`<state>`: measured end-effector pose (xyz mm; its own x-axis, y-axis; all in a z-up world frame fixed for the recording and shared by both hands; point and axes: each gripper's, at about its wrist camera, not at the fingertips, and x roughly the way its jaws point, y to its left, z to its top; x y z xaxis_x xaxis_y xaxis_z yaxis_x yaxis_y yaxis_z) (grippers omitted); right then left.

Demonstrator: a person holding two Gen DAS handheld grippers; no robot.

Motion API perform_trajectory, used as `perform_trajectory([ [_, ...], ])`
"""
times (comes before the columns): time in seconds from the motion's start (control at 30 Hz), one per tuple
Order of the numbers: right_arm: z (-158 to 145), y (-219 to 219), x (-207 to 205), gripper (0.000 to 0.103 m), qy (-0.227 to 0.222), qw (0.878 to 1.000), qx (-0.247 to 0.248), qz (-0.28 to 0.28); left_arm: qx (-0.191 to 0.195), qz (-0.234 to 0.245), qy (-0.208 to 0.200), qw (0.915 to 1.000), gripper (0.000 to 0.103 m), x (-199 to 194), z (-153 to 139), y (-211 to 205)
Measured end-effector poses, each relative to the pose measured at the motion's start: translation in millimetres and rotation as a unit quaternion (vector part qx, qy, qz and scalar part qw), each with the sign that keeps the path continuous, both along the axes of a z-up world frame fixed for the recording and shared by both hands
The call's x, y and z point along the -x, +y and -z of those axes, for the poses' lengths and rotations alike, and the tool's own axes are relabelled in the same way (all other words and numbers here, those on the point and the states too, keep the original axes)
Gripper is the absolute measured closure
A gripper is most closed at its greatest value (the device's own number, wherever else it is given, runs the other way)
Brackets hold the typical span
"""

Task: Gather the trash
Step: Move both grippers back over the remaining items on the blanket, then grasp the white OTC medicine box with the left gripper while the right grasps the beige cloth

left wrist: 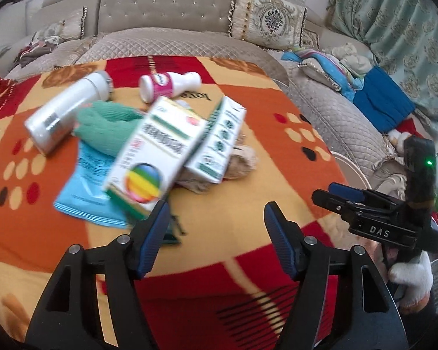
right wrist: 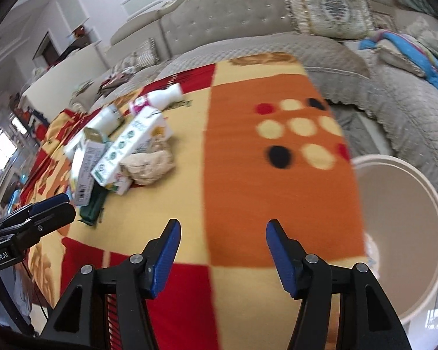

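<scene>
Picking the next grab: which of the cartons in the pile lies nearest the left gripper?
The carton with the rainbow ball; its corner almost reaches the left gripper, while the green-and-white carton lies behind it.

Ahead of me: beige tufted sofa [left wrist: 149,8] with quilted seat cover | ornate fringed cushion [left wrist: 267,14] on it | to my right: pale green patterned curtain [left wrist: 394,29] | my work surface: blanket [right wrist: 277,192] in orange, red, yellow blocks | far left: white panelled wall [right wrist: 73,8], daylight at window [right wrist: 3,148]
</scene>
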<state>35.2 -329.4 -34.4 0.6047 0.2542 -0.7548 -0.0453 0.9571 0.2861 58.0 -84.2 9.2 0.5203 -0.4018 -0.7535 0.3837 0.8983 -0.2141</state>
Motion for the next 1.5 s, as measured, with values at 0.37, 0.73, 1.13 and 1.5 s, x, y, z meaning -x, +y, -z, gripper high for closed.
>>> perform_trajectory([
  [0.37,4.6,59.0,-53.6,0.04,0.002,0.997,0.019,-0.078,-0.054,0.024,-0.04,0.9974,0.036,-31.9,6.9,18.3],
  [0.73,11.3,69.6,-86.7,0.039,-0.006,0.993,0.04,-0.108,-0.06,0.041,-0.015,0.9972,0.036,-69.4,20.9,11.4],
  [1.13,14.1,69.6,-86.0,0.069,-0.029,0.992,0.018,-0.118,-0.005,0.019,0.012,0.9997,0.042,-86.9,21.3,9.3],
  [1.5,-9.2,35.1,-32.1,0.071,-0.056,0.994,-0.025,-0.09,0.019,0.004,0.006,0.9998,0.045,-49.8,-3.6,13.2],
])
